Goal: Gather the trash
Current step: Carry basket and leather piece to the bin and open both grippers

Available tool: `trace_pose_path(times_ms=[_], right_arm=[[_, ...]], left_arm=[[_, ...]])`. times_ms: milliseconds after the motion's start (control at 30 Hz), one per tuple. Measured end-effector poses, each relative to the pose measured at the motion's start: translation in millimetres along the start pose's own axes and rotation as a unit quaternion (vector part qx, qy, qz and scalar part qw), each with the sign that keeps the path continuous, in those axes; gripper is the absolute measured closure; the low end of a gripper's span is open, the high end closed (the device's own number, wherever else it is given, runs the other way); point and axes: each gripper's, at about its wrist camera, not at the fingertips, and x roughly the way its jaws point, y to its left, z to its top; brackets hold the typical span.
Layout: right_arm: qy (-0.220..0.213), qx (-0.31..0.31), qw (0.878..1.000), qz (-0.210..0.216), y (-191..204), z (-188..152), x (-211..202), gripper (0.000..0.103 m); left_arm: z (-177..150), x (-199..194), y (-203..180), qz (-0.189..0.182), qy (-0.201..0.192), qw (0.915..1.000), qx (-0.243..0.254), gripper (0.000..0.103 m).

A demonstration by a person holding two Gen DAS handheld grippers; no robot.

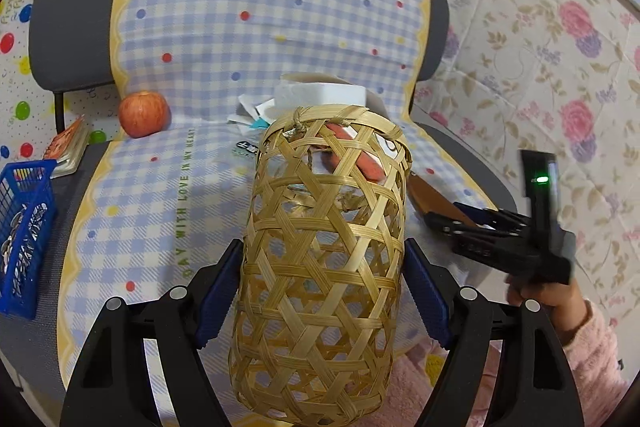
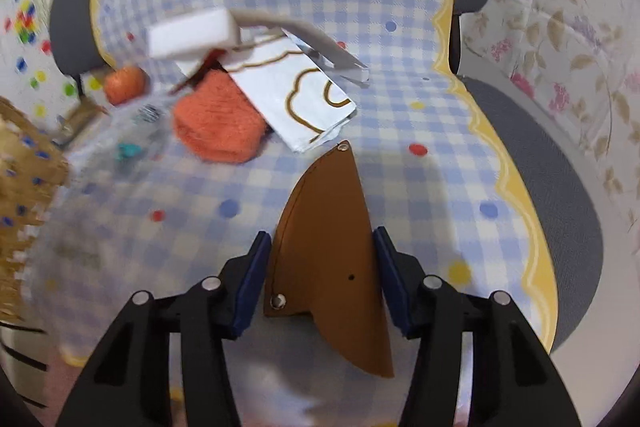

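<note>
L tongs [image 1: 322,291]: clamped on woven basket [image 1: 324,247], kept upright as trash bin.
R tongs [image 2: 318,279]: pads closed onto brown leather piece [image 2: 326,247], prob for lifting off chair cover [image 2: 400,187].

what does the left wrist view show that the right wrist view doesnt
Only the left wrist view: the blue crate at the seat's left edge, the small book beside it, the right tool seen from outside, and the left tool clamped on the woven basket.

Only the right wrist view: the whole brown leather piece between the right tool's pads, and the patterned wrapper.

Both: the apple, white foam block, orange cloth and checked seat cover.
</note>
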Motion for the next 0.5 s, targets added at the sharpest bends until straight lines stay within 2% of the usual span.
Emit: trace_pose_path(times_ms=[100,233,433,500], right_arm=[[-0.03,0.019,0.999,0.019,-2,-17,-39,0.051],[-0.053,0.027,0.998,0.018,-2,-38,-75,0.051],[-0.075,0.048,0.996,-0.01,-10,-75,-128,0.051],[-0.08,0.057,0.995,-0.034,-16,-88,-144,0.051]], left_arm=[[-5,-2,-11,-0.014,-0.002,0.9999,0.008,0.025],[-14,-4,-30,-0.033,-0.002,0.9992,0.024,0.025],[-31,-5,-67,-0.063,-0.002,0.9963,0.058,0.025],[-36,-4,-81,-0.072,-0.001,0.9948,0.072,0.025]])
